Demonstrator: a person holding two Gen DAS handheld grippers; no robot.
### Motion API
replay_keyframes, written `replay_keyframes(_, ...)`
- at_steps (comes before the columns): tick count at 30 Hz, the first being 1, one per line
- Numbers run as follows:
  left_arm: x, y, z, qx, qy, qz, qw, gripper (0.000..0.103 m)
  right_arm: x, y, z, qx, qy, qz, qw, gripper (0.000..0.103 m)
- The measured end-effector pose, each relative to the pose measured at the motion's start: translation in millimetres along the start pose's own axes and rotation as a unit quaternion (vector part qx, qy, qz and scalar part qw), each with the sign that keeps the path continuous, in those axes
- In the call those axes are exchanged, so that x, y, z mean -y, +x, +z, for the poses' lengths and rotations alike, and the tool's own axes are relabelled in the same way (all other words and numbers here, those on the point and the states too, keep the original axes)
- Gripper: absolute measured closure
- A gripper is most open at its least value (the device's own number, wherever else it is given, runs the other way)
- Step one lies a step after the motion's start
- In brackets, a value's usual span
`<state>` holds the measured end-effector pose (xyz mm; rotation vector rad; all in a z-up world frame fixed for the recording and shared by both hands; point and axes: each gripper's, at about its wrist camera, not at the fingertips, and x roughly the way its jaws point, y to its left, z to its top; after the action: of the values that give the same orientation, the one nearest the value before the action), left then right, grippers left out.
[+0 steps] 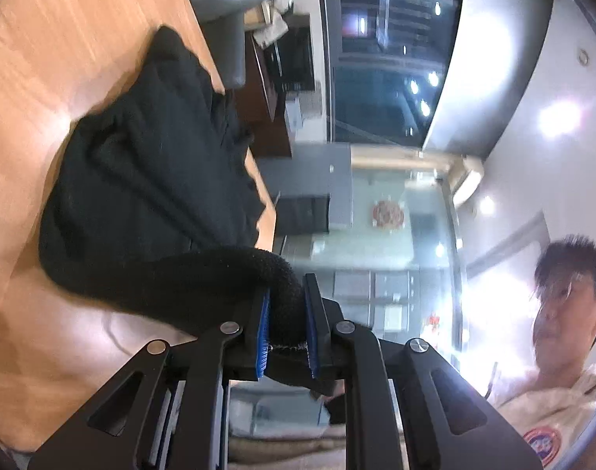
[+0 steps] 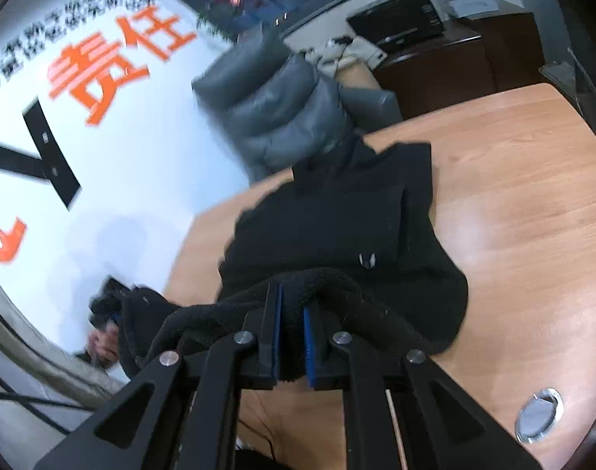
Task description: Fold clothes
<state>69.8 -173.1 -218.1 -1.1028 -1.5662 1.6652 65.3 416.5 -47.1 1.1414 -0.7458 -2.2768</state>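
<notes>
A black fleece garment [image 1: 149, 180] lies bunched on the wooden table [image 1: 43, 58], one end hanging over the table's far edge. My left gripper [image 1: 286, 309] is shut on a thick rolled edge of it, lifted off the table. In the right wrist view the same black garment [image 2: 337, 219] spreads over the wooden table [image 2: 525, 203], a small white logo on it. My right gripper [image 2: 292, 313] is shut on another stretch of the rolled edge. The edge runs left to the other gripper [image 2: 114, 313], held in a hand.
A grey padded chair [image 2: 282, 105] stands behind the table. A white wall with orange lettering [image 2: 114, 58] fills the left. A round metal cable port [image 2: 540, 415] sits in the table near its front right. A person in a light top [image 1: 552, 391] is at the lower right.
</notes>
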Motion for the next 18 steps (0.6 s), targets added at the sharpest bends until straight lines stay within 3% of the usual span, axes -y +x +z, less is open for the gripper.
replay_keyframes(5, 11, 15, 24, 0.067, -0.004, 0.007, 0.9977, 0.089, 21, 13, 35, 0.023, -0.003, 0.028, 0.999, 0.094)
replay_keyframes(9, 18, 34, 43, 0.099, 0.001, 0.026, 0.9947, 0.089, 42, 31, 61, 0.020, -0.007, 0.045, 0.999, 0.093)
replay_keyframes(13, 14, 55, 67, 0.104, 0.008, 0.039, 0.9938, 0.089, 76, 56, 78, 0.012, 0.018, 0.043, 0.999, 0.094)
replay_keyframes(18, 19, 85, 103, 0.090, 0.026, 0.037, 0.9949, 0.088, 80, 77, 108, 0.008, -0.013, 0.056, 0.998, 0.093)
